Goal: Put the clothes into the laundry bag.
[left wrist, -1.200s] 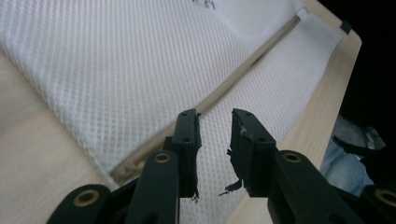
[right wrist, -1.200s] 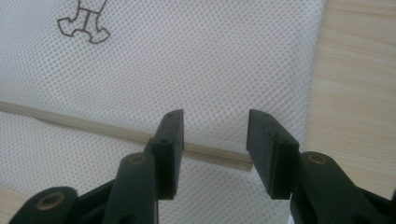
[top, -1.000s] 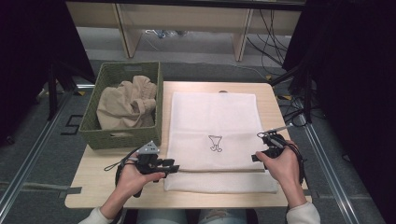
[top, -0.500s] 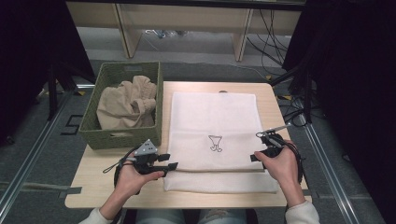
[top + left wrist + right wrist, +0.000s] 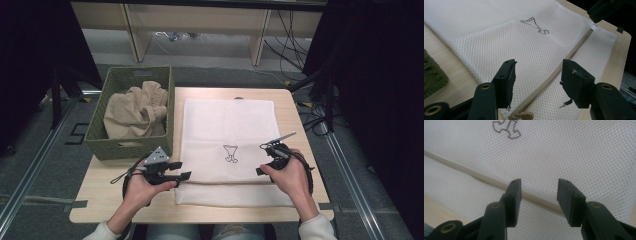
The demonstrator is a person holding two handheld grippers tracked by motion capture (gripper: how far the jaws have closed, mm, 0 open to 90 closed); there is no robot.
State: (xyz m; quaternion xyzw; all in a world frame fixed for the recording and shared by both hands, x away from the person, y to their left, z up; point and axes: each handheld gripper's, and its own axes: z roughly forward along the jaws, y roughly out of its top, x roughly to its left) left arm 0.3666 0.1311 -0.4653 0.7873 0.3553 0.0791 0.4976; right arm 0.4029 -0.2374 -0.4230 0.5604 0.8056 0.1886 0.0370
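Two grippers are hovering over a white mesh laundry bag (image 5: 227,150) that is lying flat on the wooden table (image 5: 100,200). The left gripper (image 5: 182,170) is sitting at the bag's left edge, its jaws standing apart with nothing pressed between them; they have just been opening. In the left gripper view, the left gripper (image 5: 537,75) is looking across the mesh, and the bag's beige zipper line (image 5: 564,63) is running between its jaws and on ahead of them, with the zipper pull (image 5: 524,115) lying just below the gap. A small dark outline drawing (image 5: 534,24) on the mesh is lying well ahead of these jaws.

The right gripper (image 5: 261,167) is sitting over the bag's right part, across from the left one. In the right gripper view, the right gripper (image 5: 539,192) is also showing its jaws apart, gripping nothing, with the zipper line (image 5: 474,176) passing just beyond and between them and the drawing (image 5: 506,128) farther ahead.

Behind the left gripper's far side, a green woven basket (image 5: 100,145) is standing just beside the bag, holding a crumpled beige cloth (image 5: 135,110). Each hand (image 5: 145,187) is wrapping around its gripper's handle.
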